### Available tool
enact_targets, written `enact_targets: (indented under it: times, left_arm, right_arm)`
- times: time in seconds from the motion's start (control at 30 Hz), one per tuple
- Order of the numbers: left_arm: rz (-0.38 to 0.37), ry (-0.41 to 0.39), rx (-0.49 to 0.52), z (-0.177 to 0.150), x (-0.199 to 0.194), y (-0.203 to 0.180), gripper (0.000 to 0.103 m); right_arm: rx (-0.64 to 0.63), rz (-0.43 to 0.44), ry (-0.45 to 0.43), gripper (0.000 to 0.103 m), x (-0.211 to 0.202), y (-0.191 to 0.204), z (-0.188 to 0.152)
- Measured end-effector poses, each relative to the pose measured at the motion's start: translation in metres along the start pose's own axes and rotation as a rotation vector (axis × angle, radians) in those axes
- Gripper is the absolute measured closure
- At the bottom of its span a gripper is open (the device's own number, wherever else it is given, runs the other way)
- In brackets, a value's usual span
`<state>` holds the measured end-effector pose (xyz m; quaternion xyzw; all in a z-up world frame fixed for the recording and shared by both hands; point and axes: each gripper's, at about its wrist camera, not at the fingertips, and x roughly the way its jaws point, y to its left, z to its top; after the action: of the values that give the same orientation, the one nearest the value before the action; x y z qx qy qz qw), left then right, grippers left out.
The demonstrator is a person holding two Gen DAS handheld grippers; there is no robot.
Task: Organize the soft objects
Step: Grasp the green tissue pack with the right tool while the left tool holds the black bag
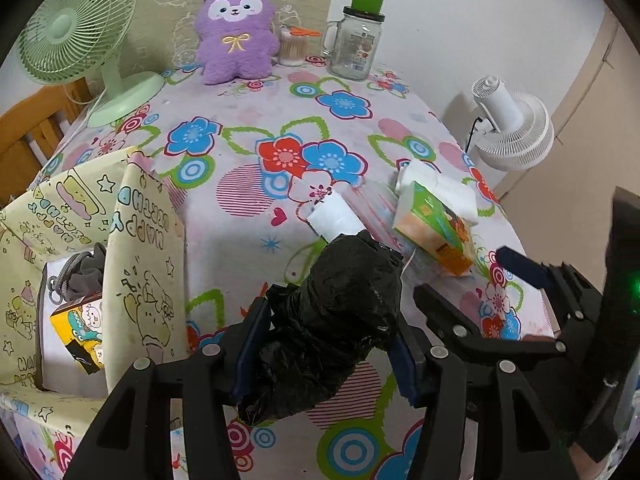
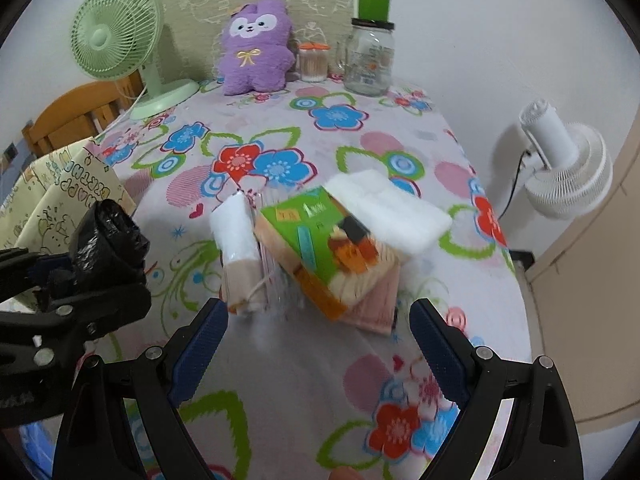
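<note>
Jaws tilted downward, gripping black bag roll (image 1: 340,320).

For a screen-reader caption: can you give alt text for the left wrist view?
The left tool grips a roll of black plastic bags above a floral tablecloth. An open yellow gift bag stands to its left; a tissue pack lies ahead, and a purple plush sits at the far edge.

Right gripper (image 2: 320,344) at 6 o'clock: blue-padded jaws apart, nothing between them. Green-and-orange tissue pack (image 2: 320,240) at centre on floral tablecloth (image 2: 360,128). Left gripper (image 2: 86,280) at 9 o'clock clamps crumpled black plastic roll (image 2: 106,240).
</note>
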<state>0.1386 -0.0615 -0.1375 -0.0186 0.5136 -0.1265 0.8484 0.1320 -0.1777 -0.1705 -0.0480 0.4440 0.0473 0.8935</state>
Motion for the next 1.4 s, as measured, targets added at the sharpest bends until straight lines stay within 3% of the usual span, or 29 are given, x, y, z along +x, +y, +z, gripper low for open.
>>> enact_targets:
  times: [0.33,0.37,0.43,0.83,1.4]
  left_arm:
    - [-0.018,0.002,-0.018,0.005,0.002,0.006,0.045]
    - [-0.022,0.004,-0.020,0.006,0.003,0.006,0.045]
    - [-0.022,0.008,-0.020,0.008,0.005,0.006,0.045]
    - [-0.034,0.002,-0.031,0.008,0.003,0.008,0.045]
    - [-0.034,-0.045,-0.039,0.008,-0.019,0.012,0.045]
  right_arm:
    - [-0.092,-0.008,-0.014,0.011,0.023,0.005,0.019]
    - [-0.098,0.008,-0.021,0.014,0.024,0.005,0.019]
    - [-0.104,0.027,-0.017,0.039,0.027,0.005,0.019]
    - [-0.106,0.057,-0.071,0.070,0.017,0.003,0.021]
    - [-0.067,0.069,-0.104,0.078,-0.006,-0.003,0.023]
